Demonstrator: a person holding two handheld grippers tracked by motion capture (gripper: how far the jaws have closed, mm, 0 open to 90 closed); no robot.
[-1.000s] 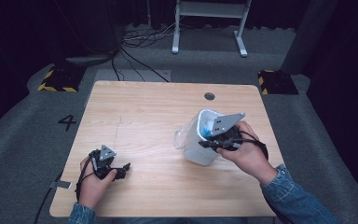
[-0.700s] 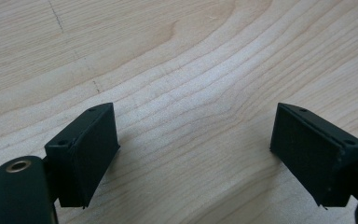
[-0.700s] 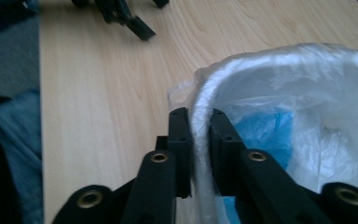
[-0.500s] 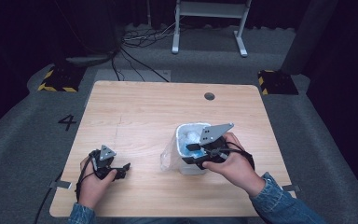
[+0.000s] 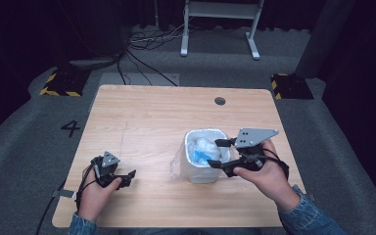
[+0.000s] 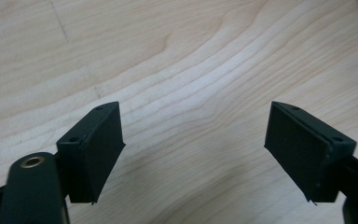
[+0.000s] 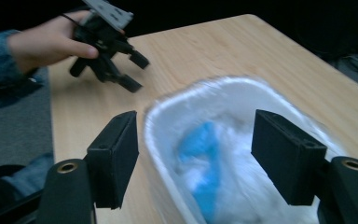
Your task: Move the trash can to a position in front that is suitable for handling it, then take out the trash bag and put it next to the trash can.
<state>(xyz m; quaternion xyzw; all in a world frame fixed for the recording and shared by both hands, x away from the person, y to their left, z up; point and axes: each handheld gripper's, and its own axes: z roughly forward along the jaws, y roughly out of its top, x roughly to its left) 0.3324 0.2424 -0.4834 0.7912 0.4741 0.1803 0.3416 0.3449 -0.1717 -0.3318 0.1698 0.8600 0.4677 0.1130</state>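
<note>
A small white bin (image 5: pixel 203 174) lined with a clear plastic bag stands upright on the right half of the wooden table (image 5: pixel 147 112). White and blue scraps (image 5: pixel 200 156) lie inside it. My right gripper (image 5: pixel 214 153) sits at the bin's right rim. Its jaws have just been opening and now stand open. In the right gripper view the bin's rim (image 7: pixel 158 126) and the blue scrap (image 7: pixel 205 144) lie between and beyond my right gripper (image 7: pixel 196 154) jaws, untouched. My left gripper (image 5: pixel 129 178) rests open near the front left, with bare wood between its jaws (image 6: pixel 193 149). The left gripper (image 7: pixel 139 73) also appears far off.
A loose fold of the bag (image 5: pixel 176 166) hangs over the bin's left side. A round cable hole (image 5: pixel 220 101) sits near the table's far edge. On the floor are a painted number 4 (image 5: pixel 71 128), yellow-black weighted bases (image 5: pixel 58 83) and a metal stand (image 5: pixel 220 19).
The right gripper brought the tilted bin left and toward the near edge, set it upright, then opened its jaws off the rim. The left hand stayed put.
</note>
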